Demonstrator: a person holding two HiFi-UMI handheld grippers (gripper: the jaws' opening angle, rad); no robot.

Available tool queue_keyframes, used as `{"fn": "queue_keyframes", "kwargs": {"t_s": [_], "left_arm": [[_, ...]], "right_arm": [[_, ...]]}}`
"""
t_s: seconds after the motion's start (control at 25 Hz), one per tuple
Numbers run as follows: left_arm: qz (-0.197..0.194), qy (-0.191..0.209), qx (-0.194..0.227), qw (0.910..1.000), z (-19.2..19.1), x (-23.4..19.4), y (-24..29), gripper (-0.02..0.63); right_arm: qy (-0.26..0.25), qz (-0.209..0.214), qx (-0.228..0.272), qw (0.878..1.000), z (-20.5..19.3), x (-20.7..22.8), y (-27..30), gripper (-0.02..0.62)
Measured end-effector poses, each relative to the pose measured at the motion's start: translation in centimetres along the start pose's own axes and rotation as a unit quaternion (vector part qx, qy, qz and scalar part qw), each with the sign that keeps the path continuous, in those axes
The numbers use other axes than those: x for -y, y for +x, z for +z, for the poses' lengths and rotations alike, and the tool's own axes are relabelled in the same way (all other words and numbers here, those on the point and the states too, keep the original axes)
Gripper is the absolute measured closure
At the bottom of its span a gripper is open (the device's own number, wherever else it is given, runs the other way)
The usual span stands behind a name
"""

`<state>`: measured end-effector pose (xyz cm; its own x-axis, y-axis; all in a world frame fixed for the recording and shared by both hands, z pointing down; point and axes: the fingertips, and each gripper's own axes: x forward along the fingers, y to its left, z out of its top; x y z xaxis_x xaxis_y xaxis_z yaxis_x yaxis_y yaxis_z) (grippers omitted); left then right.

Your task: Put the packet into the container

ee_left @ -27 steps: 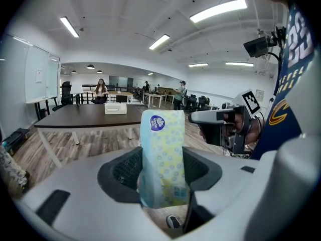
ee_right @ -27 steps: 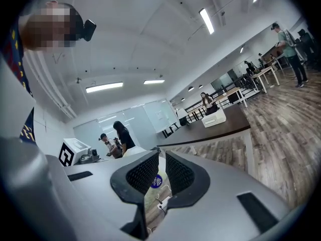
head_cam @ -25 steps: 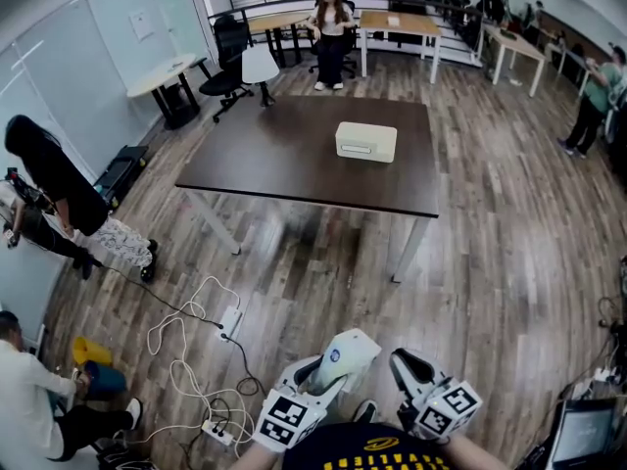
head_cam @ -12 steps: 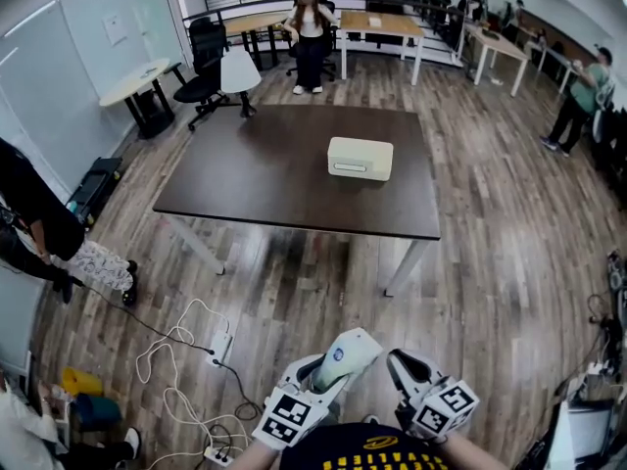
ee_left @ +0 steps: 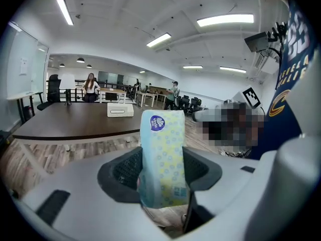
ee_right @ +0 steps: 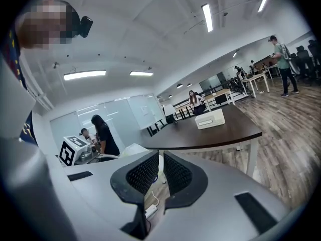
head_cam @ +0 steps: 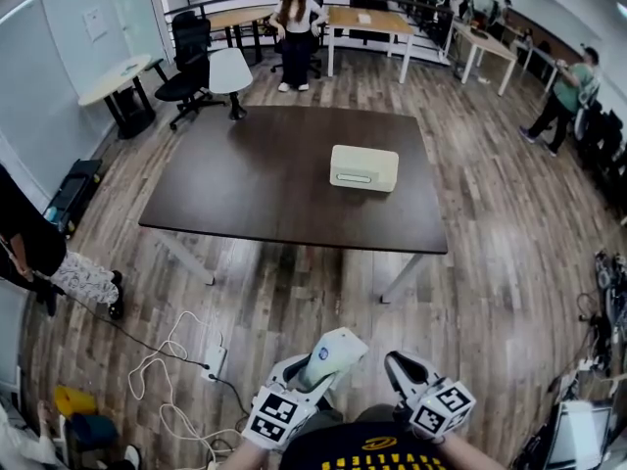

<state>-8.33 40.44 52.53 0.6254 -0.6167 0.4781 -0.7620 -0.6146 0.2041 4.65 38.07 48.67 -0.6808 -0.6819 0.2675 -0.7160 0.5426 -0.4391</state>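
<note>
head view: two tools show at the bottom edge, their rear ends cut off by the frame. the left tool (head_cam: 315, 368) carries one packet (head_cam: 336, 349), which pokes out ahead of it. one white container (head_cam: 364, 167) lies on the dark counter (head_cam: 245, 179), well ahead of both tools. the right tool (head_cam: 400, 365) looks closed.

left gripper view: jaws clamped on the packet's lower part, its foot hidden between the pads.

right gripper view: jaws nearly together with a slim gap and nothing in it; the container sits far ahead, to the right.

Open office, wood-plank floor (head_cam: 490, 262), dark table (head_cam: 265, 184), black chairs (head_cam: 186, 57), light desks (head_cam: 387, 23) behind, ceiling strip lights (ee_left: 225, 20).
</note>
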Motion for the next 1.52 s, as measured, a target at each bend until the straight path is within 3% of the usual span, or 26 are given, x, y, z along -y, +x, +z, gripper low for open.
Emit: {"fn": "queue_keyframes", "kwargs": {"t_s": [0.48, 0.64, 0.96, 1.24, 1.52], "left_arm": [[-0.004, -0.012, -0.009, 0.9999, 2.0, -5.5, 3.3, 0.379], [0.011, -0.005, -0.014, 0.9998, 3.8, -7.8, 5.3, 0.379], [0.041, 0.001, -0.002, 0.9992, 9.8, -12.2, 11.4, 0.379], [0.056, -0.001, -0.017, 0.9983, 13.0, -14.1, 16.6, 0.379], [0.071, -0.002, -0.020, 0.9972, 15.3, -15.1, 20.2, 0.379]], "right_arm": [[0.013, -0.005, -0.009, 1.000, 1.9, 3.1, 6.3, 0.560], [0.011, 0.015, -0.005, 1.000, 4.1, 4.9, 9.4, 0.561], [0.014, 0.038, 0.001, 0.999, 9.8, 11.2, 14.6, 0.560], [0.019, 0.053, -0.009, 0.998, 12.7, 16.4, 17.9, 0.561], [-0.035, 0.055, -0.015, 0.998, 15.4, 19.8, 19.7, 0.561]]}}
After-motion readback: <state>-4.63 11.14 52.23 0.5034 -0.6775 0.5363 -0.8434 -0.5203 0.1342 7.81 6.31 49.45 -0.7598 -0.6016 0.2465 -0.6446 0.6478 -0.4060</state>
